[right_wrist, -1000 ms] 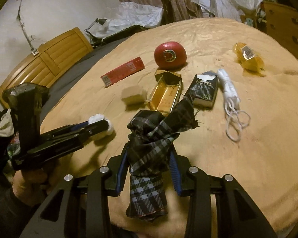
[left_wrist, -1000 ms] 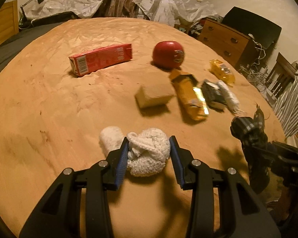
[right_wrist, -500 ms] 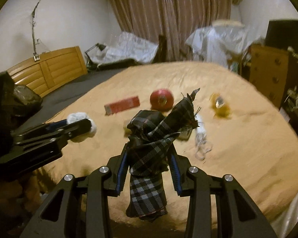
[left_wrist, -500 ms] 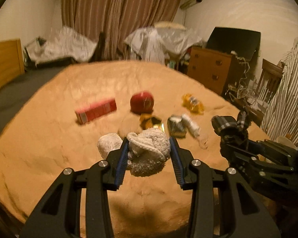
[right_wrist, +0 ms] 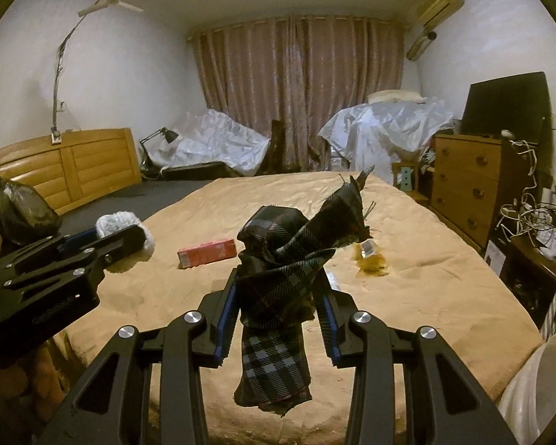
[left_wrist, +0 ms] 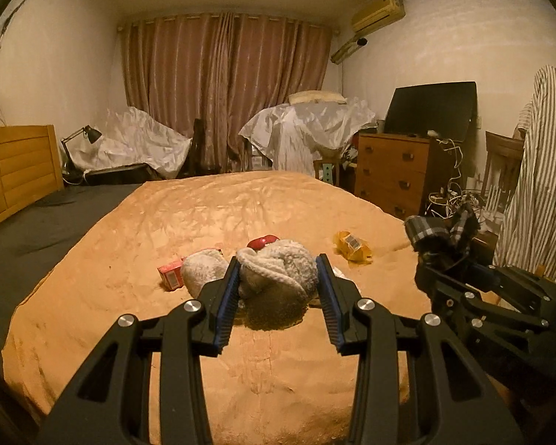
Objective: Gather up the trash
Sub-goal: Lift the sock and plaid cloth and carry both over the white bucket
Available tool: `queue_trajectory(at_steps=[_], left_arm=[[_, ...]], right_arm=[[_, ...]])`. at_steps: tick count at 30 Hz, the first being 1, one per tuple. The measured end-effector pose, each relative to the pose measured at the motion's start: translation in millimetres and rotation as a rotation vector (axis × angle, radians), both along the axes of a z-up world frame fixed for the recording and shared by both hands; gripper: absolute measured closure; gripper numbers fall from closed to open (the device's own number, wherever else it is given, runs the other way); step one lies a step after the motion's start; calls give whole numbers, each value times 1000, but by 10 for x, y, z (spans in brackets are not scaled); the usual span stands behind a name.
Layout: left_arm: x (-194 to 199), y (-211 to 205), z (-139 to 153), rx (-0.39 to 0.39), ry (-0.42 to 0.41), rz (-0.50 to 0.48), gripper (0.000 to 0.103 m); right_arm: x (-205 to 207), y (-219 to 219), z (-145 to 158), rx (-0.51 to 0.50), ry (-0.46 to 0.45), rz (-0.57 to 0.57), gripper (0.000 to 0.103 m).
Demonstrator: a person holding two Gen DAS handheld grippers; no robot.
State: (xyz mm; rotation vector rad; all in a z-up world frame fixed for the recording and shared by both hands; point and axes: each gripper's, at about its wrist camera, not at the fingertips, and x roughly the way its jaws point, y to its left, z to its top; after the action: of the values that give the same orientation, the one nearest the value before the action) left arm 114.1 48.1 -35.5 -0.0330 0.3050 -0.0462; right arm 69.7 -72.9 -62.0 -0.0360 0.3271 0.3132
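Nearest, the left gripper (left_wrist: 276, 282) is clamped on a white knitted sock bundle (left_wrist: 278, 278), held between its blue-padded fingers (left_wrist: 228, 298) above the near part of the orange blanket (left_wrist: 204, 230). Likewise, the right gripper (right_wrist: 280, 296) is closed around a dark plaid cloth (right_wrist: 281, 285), whose lower end hangs below the fingers while a frayed corner points upward. Each gripper also appears in the other's view: the left gripper at left with its sock bundle, the right gripper at right with its plaid cloth. Farther out on the blanket lie a red carton (right_wrist: 207, 253) and a yellow wrapper (right_wrist: 370, 259), well apart from each other; a red round object (left_wrist: 263, 241) shows just behind the sock bundle. Beyond the bed stand a wooden dresser (left_wrist: 393, 174), plastic-covered furniture (left_wrist: 307, 129) and brown curtains (left_wrist: 226, 85).
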Motion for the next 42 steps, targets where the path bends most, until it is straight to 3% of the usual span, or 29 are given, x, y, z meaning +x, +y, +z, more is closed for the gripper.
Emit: queue_trajectory(at_steps=[7,26,33,42], left_arm=[[-50,-31,19,8,-10,-5,64],[-58,-69,51,10,-17,-22,64],[95,-435,190,17,-31,-108,64],[269,-1322,234,16,-20,-293,64]], right_arm=[[-150,-99,110,9,-28,-18,63],[-92,2,156,9,-27,-22,62],[-112,-388,306,22,-12,-86,62],[-330,-1527,530,-16,15,-248,62]])
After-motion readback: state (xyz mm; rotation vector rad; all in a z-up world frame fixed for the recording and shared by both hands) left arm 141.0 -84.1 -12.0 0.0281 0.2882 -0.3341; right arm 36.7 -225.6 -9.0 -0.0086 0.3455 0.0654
